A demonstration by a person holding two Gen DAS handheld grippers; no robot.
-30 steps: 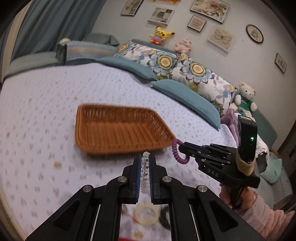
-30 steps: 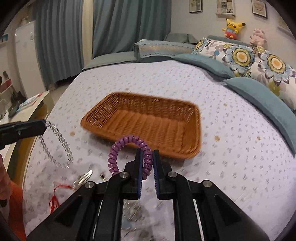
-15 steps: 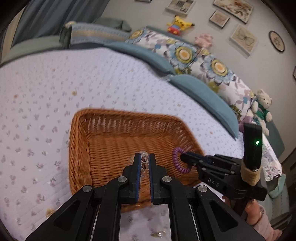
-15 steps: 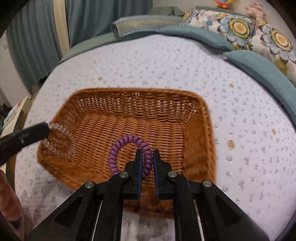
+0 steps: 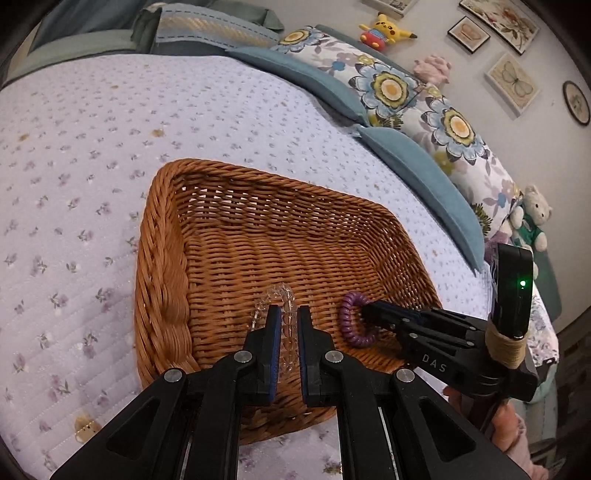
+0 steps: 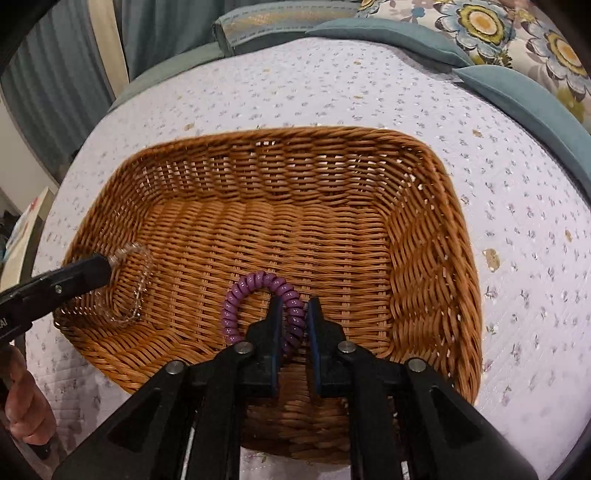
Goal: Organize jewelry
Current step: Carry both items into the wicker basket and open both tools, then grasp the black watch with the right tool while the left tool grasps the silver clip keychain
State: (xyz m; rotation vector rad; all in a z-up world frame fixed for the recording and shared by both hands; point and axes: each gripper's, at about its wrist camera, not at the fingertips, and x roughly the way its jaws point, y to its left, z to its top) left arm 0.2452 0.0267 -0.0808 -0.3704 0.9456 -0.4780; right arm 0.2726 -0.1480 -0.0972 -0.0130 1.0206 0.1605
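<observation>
A brown wicker basket [image 5: 162, 258] [image 6: 436, 229] lies on the flowered bedspread. My left gripper [image 5: 286, 314] [image 6: 99, 271] is low inside its near left part. A clear bead bracelet [image 5: 275, 293] [image 6: 142, 284] sits loosely between the jaws, its loop resting on the basket floor. These jaws are opening. My right gripper [image 6: 293, 306] [image 5: 369, 312] is over the near middle of the basket. A purple coil hair tie [image 6: 255, 282] [image 5: 349, 321] stands between its jaws, which are also opening, with a gap showing at the right pad.
Blue and flowered pillows [image 5: 406, 92] line the far side of the bed, with plush toys [image 5: 384, 29] behind them. A person's hand [image 6: 22, 406] holds the left gripper's handle. A bedside table edge [image 6: 26, 229] shows at the left. Bedspread [image 5: 74, 166] surrounds the basket.
Both grippers came forward and down from the bedspread in front of the basket to low inside it. Both pairs of jaws have widened around the bracelet and the coil tie.
</observation>
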